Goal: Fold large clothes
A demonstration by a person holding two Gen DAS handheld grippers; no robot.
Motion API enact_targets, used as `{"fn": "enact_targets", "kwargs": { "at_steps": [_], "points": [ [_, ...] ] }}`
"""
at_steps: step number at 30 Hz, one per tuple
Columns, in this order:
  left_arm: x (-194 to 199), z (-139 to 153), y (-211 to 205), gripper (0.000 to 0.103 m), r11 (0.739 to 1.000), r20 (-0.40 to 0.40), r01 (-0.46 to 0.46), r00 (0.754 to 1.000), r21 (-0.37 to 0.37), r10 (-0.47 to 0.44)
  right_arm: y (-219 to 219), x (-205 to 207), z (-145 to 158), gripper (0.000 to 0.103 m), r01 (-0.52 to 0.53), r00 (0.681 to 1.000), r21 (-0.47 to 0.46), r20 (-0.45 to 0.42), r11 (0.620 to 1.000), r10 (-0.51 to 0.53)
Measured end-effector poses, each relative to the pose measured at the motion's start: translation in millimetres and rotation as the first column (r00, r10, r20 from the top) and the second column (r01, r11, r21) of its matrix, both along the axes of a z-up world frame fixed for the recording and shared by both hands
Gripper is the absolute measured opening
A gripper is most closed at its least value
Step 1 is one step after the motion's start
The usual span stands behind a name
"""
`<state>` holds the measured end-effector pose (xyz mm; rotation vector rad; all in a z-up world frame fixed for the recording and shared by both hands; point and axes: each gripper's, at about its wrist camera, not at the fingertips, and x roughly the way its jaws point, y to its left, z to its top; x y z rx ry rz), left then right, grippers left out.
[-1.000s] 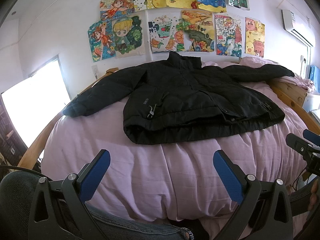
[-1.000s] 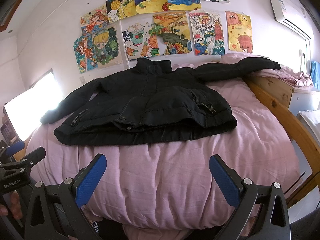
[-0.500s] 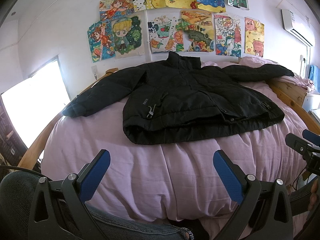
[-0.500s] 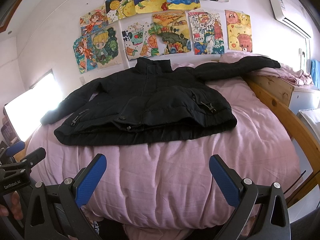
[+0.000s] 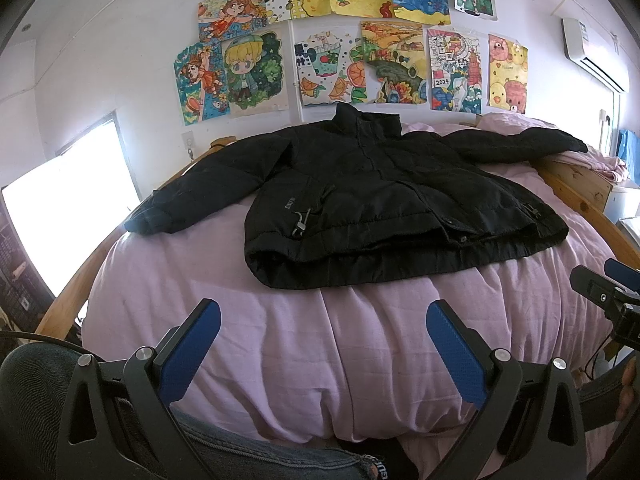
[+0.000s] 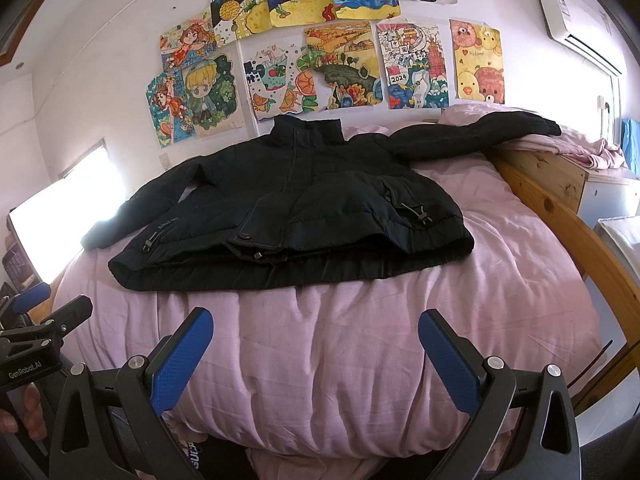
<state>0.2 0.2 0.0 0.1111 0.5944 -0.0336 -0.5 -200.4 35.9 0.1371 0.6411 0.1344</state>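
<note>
A black padded jacket lies flat, front up, on a bed with a pink quilt. Its collar points to the wall and both sleeves are spread out sideways. My left gripper hangs open over the quilt's near edge, well short of the jacket's hem, nothing between its blue pads. My right gripper is likewise open and empty, at about the same distance from the hem. Each gripper shows at the edge of the other's view.
A wooden bed frame runs along the right side, with a white cabinet beyond it. Drawings cover the wall behind. A bright window is at the left. A person's jeans-clad leg is below the left gripper.
</note>
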Motion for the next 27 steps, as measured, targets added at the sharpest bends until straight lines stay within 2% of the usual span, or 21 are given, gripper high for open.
{"fn": "enact_targets", "kwargs": {
  "at_steps": [13,14,18,22,27],
  "points": [
    [7.0,-1.3,-4.0,0.101,1.0,-0.015,-0.022,1.0,-0.003,0.022,-0.7,2.0,2.1,0.103,0.013,1.0,-0.009,-0.024,1.0,-0.013],
    [9.8,2.0,-0.1,0.101,0.999,-0.016,-0.048,0.999,-0.023,0.048,-1.4,5.7,1.6,0.103,0.023,0.999,-0.013,-0.034,1.0,-0.024],
    [5.6,15.4,0.9,0.101,0.999,-0.007,-0.045,0.999,-0.007,0.044,-2.2,4.6,9.8,0.103,0.06,0.997,-0.019,-0.053,0.998,-0.061],
    [15.1,34.7,4.4,0.101,1.0,-0.017,0.005,1.0,-0.002,-0.005,-3.6,1.0,29.6,0.103,0.094,0.995,-0.074,-0.029,0.993,-0.096],
    [34.0,67.4,5.0,0.101,0.997,-0.021,0.07,0.997,0.029,-0.069,5.1,-1.1,64.1,0.103,0.078,0.997,-0.16,0.026,0.984,-0.075]
  ]
}}
